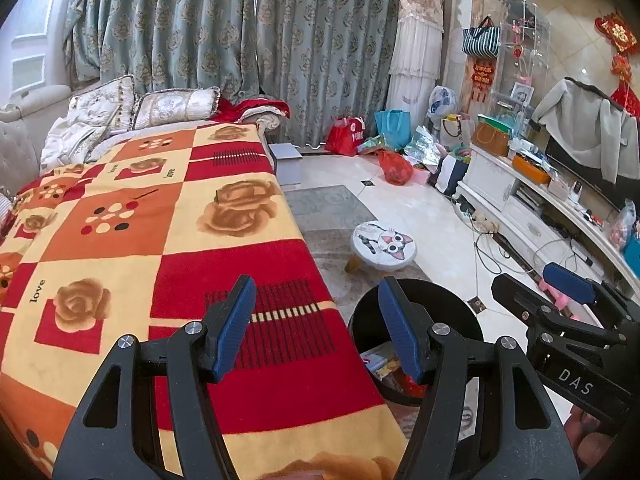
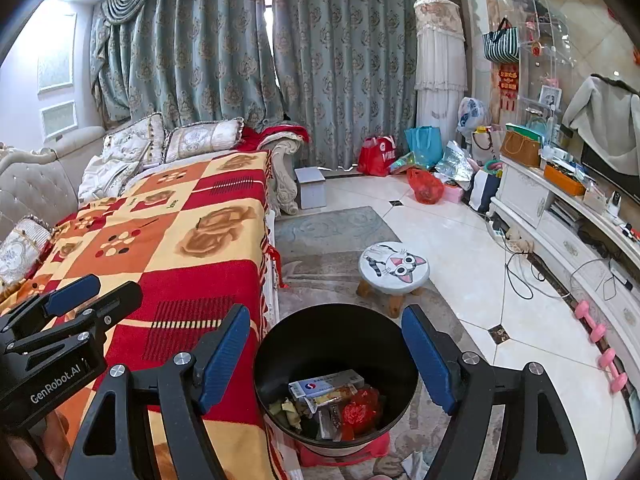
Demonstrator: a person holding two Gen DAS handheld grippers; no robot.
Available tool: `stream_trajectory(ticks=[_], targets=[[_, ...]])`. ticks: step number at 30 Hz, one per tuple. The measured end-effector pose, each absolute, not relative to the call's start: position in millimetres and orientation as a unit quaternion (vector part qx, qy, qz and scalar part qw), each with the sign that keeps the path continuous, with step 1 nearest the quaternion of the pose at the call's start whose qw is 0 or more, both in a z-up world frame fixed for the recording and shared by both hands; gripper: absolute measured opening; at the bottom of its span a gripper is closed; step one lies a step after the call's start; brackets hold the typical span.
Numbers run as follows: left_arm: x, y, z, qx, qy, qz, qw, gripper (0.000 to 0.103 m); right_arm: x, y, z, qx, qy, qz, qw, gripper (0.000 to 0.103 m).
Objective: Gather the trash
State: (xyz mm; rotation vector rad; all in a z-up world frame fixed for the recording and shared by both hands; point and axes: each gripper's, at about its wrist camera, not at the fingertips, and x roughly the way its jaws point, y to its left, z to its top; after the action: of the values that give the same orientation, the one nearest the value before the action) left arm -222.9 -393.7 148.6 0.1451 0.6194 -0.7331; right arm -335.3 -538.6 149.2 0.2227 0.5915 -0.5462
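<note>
A black round bin (image 2: 280,340) stands on the floor beside the sofa, holding several pieces of trash: a white and blue box (image 2: 326,384), wrappers and a red crumpled piece (image 2: 360,410). My right gripper (image 2: 328,360) hovers above the bin, open, nothing between its blue pads. My left gripper (image 1: 316,328) is open too, over the edge of the sofa blanket (image 1: 180,220), with the bin (image 1: 444,304) partly behind its right finger. Each gripper shows in the other's view: the right gripper (image 1: 560,292) at the right edge, the left gripper (image 2: 80,300) at the left edge.
A small stool with a cat face (image 2: 394,266) stands just beyond the bin on a grey rug (image 2: 328,228). Bags (image 2: 424,184) crowd the floor by the curtain. A white TV cabinet (image 2: 560,232) lines the right wall, with cables and pink dumbbells (image 2: 600,344) before it.
</note>
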Motion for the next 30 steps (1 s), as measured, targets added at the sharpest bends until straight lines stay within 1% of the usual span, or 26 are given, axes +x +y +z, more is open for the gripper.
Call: stream_trajectory(ticks=[30], targets=[[-221.6,-394.6,144.3,0.068,0.3,-0.354,0.883,0.063,-337.1,-543.8,142.9,0.11,0.297,-0.266,0.91,0.077]])
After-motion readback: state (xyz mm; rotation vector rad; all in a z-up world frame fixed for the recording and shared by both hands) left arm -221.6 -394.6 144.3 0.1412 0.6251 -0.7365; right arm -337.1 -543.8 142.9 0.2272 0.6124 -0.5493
